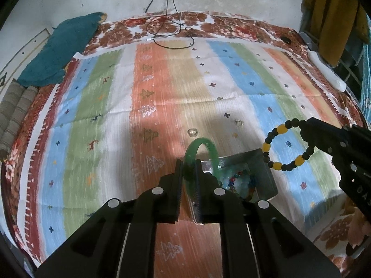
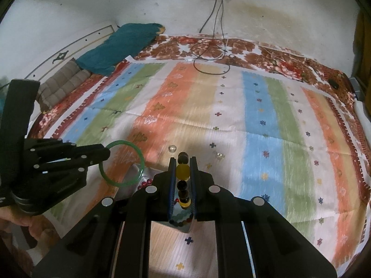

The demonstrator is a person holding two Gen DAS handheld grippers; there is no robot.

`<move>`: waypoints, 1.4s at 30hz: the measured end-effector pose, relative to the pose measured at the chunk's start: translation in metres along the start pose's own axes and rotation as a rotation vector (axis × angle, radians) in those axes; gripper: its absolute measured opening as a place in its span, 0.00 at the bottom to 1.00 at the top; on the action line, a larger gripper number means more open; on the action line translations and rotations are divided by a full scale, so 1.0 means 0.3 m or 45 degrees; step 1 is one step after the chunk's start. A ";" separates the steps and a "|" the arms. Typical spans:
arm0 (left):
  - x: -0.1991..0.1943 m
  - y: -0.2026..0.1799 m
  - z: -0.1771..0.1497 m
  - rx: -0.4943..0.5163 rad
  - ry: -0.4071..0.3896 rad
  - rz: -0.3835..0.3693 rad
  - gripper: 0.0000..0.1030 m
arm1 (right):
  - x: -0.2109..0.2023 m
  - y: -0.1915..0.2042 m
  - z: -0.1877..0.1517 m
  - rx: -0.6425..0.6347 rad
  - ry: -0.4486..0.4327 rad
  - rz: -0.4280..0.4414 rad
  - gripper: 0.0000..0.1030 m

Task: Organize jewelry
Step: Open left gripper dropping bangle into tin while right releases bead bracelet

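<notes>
Over the bed, the left gripper (image 1: 188, 165) has its fingers clamped on a green bangle (image 1: 205, 149) and the right gripper (image 2: 183, 173) on a black-and-yellow bead bracelet (image 1: 281, 147), both above the tray (image 1: 264, 173) already holding coloured beads, while two small clear pieces (image 1: 192, 131) remain on the cloth.

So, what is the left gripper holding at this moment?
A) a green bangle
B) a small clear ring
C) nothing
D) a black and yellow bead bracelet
A: the left gripper is shut on the green bangle, while the black and yellow bead bracelet hangs from the right gripper.
</notes>
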State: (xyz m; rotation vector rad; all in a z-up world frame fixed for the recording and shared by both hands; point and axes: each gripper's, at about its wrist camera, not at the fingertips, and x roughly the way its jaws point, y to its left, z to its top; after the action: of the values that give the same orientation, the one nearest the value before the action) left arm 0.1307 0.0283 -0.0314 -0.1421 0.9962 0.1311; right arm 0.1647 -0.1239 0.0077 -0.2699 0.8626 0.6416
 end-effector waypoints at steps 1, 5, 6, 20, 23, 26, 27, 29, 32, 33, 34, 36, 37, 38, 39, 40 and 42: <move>-0.003 -0.002 -0.003 0.002 -0.003 0.001 0.09 | -0.002 0.002 -0.003 -0.001 0.001 0.002 0.12; -0.012 0.000 -0.012 -0.001 -0.008 -0.006 0.09 | -0.012 0.013 -0.023 -0.007 0.003 0.007 0.12; -0.013 0.001 -0.015 -0.003 -0.008 -0.008 0.10 | -0.012 0.016 -0.028 -0.008 0.006 0.006 0.12; -0.028 -0.024 -0.034 0.018 -0.008 -0.026 0.09 | -0.007 0.035 -0.048 -0.028 0.026 0.010 0.12; -0.014 -0.031 -0.032 0.016 0.034 -0.060 0.11 | -0.003 0.019 -0.046 0.016 0.025 -0.015 0.14; 0.005 -0.019 -0.028 -0.015 0.056 -0.047 0.19 | 0.008 -0.005 -0.041 0.048 0.043 -0.031 0.32; 0.008 -0.009 -0.025 -0.032 0.056 -0.040 0.22 | 0.012 -0.014 -0.040 0.057 0.049 -0.034 0.32; 0.010 0.007 -0.022 -0.053 0.055 -0.028 0.25 | 0.019 -0.025 -0.039 0.067 0.060 -0.037 0.32; 0.010 0.028 -0.015 -0.082 0.049 -0.017 0.35 | 0.032 -0.041 -0.039 0.081 0.080 -0.049 0.32; 0.013 0.035 -0.011 -0.089 0.048 -0.011 0.36 | 0.039 -0.047 -0.036 0.085 0.087 -0.055 0.33; 0.016 0.039 -0.007 -0.092 0.049 -0.005 0.39 | 0.044 -0.051 -0.035 0.087 0.092 -0.055 0.33; 0.026 0.042 -0.001 -0.094 0.055 0.000 0.42 | 0.055 -0.057 -0.033 0.092 0.105 -0.061 0.34; 0.031 0.043 0.002 -0.093 0.058 0.001 0.43 | 0.063 -0.063 -0.031 0.096 0.114 -0.066 0.34; 0.037 0.042 0.007 -0.091 0.060 0.004 0.46 | 0.071 -0.066 -0.029 0.099 0.122 -0.072 0.34; 0.040 0.040 0.010 -0.087 0.061 0.007 0.47 | 0.080 -0.074 -0.026 0.105 0.133 -0.085 0.34; 0.045 0.037 0.014 -0.080 0.062 0.012 0.50 | 0.085 -0.077 -0.024 0.109 0.139 -0.096 0.35; 0.059 0.028 0.025 -0.064 0.068 0.018 0.54 | 0.098 -0.089 -0.017 0.116 0.149 -0.112 0.36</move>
State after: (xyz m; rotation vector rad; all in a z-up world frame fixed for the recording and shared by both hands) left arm 0.1449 0.0388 -0.0428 -0.1852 1.0474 0.1658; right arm 0.1923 -0.1350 -0.0193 -0.2636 0.9846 0.5066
